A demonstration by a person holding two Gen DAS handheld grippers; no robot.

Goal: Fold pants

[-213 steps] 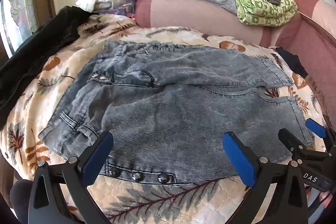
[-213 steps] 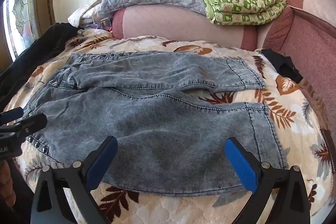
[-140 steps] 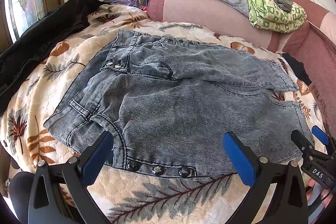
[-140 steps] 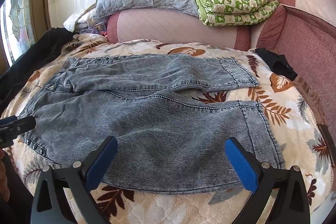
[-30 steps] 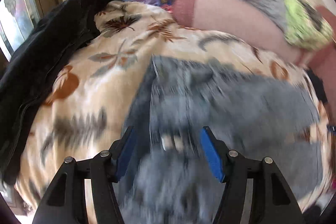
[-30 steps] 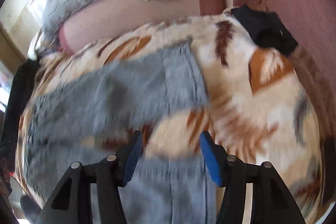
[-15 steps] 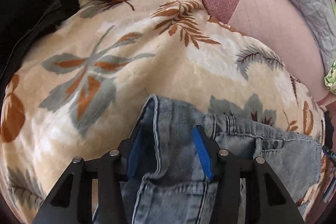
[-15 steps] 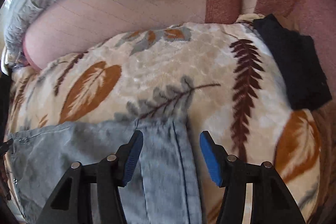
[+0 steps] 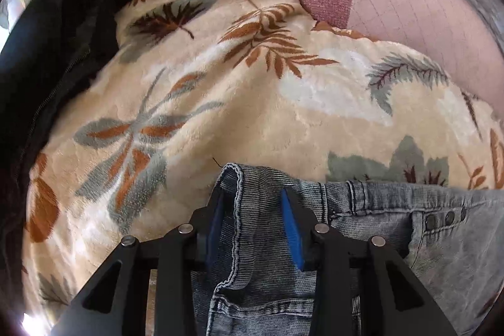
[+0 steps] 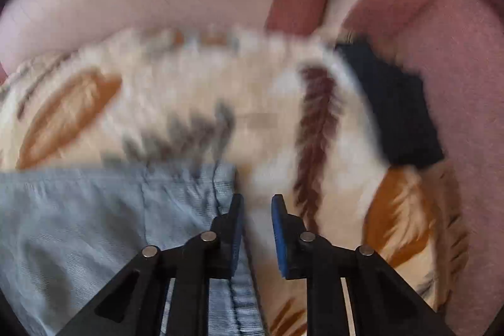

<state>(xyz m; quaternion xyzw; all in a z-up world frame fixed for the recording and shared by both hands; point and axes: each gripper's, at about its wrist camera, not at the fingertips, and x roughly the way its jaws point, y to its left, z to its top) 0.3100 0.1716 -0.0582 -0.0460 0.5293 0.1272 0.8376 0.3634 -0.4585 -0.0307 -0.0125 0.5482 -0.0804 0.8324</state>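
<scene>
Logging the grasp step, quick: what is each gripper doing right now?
Left gripper: closing on the jeans at the waistband corner, denim between its fingers.
Right gripper: narrowly open beside the jeans hem; grip cannot be told, the picture is blurred.

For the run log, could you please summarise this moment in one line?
left gripper: jaws pinch pants waistband corner | right gripper: jaws slightly apart, beside leg hem, blurred | pants on blanket

Both views are taken from low and very close, looking forward along the fingers toward the sofa back (image 9: 409,8). The leaf blanket (image 9: 252,103) and the pants (image 10: 78,225) are seen in both.
</scene>
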